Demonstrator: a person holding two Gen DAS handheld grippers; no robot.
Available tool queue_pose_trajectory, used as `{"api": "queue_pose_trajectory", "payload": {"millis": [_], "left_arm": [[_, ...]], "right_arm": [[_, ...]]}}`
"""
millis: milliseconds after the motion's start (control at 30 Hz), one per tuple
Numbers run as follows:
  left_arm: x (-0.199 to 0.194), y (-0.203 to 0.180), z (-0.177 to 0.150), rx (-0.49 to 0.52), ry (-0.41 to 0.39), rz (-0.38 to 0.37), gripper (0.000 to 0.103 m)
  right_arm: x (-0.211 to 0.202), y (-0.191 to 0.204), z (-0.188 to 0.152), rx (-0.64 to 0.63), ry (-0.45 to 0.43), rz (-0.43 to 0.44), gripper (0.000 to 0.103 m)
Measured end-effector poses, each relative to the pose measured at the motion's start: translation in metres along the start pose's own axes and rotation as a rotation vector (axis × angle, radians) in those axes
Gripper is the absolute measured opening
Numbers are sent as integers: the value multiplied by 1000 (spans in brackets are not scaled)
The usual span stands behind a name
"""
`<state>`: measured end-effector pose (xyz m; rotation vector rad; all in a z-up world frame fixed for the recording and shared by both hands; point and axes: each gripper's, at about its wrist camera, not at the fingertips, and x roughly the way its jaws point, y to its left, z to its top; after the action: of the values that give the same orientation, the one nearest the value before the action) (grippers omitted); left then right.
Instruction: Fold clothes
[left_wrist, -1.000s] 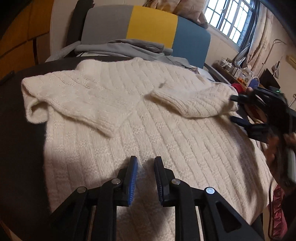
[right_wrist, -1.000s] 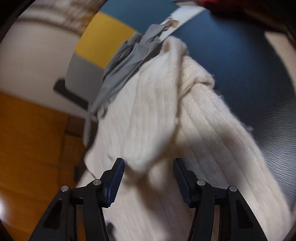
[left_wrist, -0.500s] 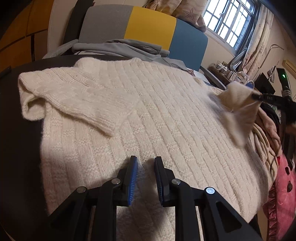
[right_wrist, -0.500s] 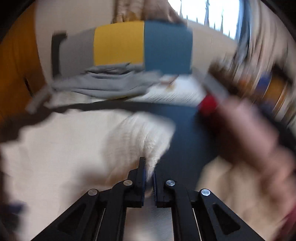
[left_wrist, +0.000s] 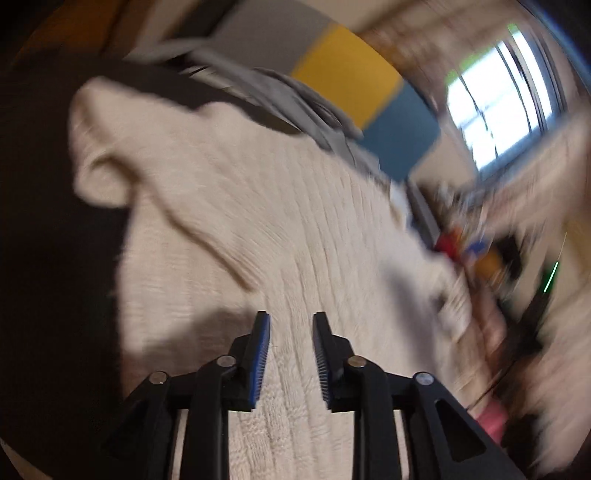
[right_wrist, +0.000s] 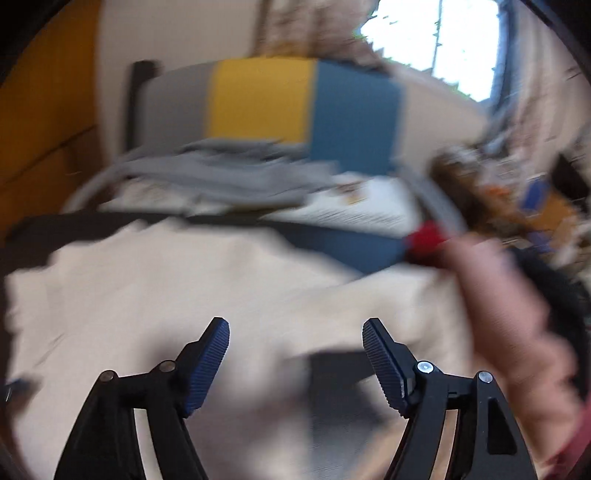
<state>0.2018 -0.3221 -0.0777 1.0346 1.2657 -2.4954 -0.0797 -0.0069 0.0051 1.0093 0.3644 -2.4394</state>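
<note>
So the right gripper (right_wrist: 295, 354) is letting go: its jaws are opening and already stand wide, with nothing pinched between them, just blurry cream knit and a dark shadow underneath. Half a second back those same jaws were clamped tight on the sleeve end, so that sleeve has just been dropped. I'd read that as the right sleeve being re-laid, one small step in the fold, not the fold itself.

The left gripper (left_wrist: 291, 350) is narrow but also opening a little, the gap between the blue pads a touch wider than in the earlier frames. It hangs over the lower part of the sweater (left_wrist: 295, 229) and nothing is gripped. That view has also rolled sideways and gone smeary, where before it was level and sharp.

The sweater lies spread flat on the dark worktop (left_wrist: 55, 258), with the left sleeve (left_wrist: 155, 192) folded in across the chest, same as a second ago. The right sleeve, which was lying folded in a second ago and then lifted off to the side, I can't really find now; that edge is too blurred.

Further back there's a grey garment (right_wrist: 229, 173) in a heap, then the headboard (right_wrist: 266, 99) in grey, yellow and blue, and the window (right_wrist: 436, 40) behind. A hand (right_wrist: 509, 317) shows at the right edge.
</note>
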Motion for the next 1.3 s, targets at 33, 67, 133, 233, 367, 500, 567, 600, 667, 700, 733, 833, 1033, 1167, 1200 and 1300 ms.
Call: {"api": "queue_pose_trajectory", "payload": {"millis": [33,67,133,233,367,500,567,600,667,700,733,833,1033,1167,1200,1300], "left_arm": [[-7,12,6,-64,-18,-10,29],[-14,23,12,-106,-32,-2,30],[-26,37,23,-135,-56,32,32],[-38,52,40,-173,-87,66,37],[-29,51,63,-165,-72,56,42],[-6,56,82,-204,-63,109,42],[3,61,93,-220,-52,152,42],[6,64,97,-233,-55,171,42],[15,73,103,-258,-48,198,41],[19,76,104,-266,-40,200,38],[22,76,106,-260,-41,190,26],[20,68,111,-217,-70,167,6],[-58,57,130,-241,-213,-60,5],[-126,76,128,-235,-252,-80,5],[-141,84,127,-222,-259,-39,5],[-172,117,127,-249,-251,209,8]], "right_arm": [[7,19,-15,-15,21,37,76],[14,37,-30,-30,42,73,76],[30,70,-57,-62,85,115,76],[46,92,-81,-114,79,64,78],[56,80,-84,-42,97,53,101],[56,68,-83,19,110,98,103],[52,69,-85,8,108,89,103],[52,69,-85,8,106,90,103],[55,67,-84,15,105,101,103],[57,67,-85,15,103,101,103],[59,68,-86,14,102,101,103],[64,67,-83,12,99,101,103],[64,66,-84,12,97,101,103],[65,69,-83,13,96,101,103],[65,69,-83,13,96,101,103],[65,69,-83,13,96,101,103]]}}
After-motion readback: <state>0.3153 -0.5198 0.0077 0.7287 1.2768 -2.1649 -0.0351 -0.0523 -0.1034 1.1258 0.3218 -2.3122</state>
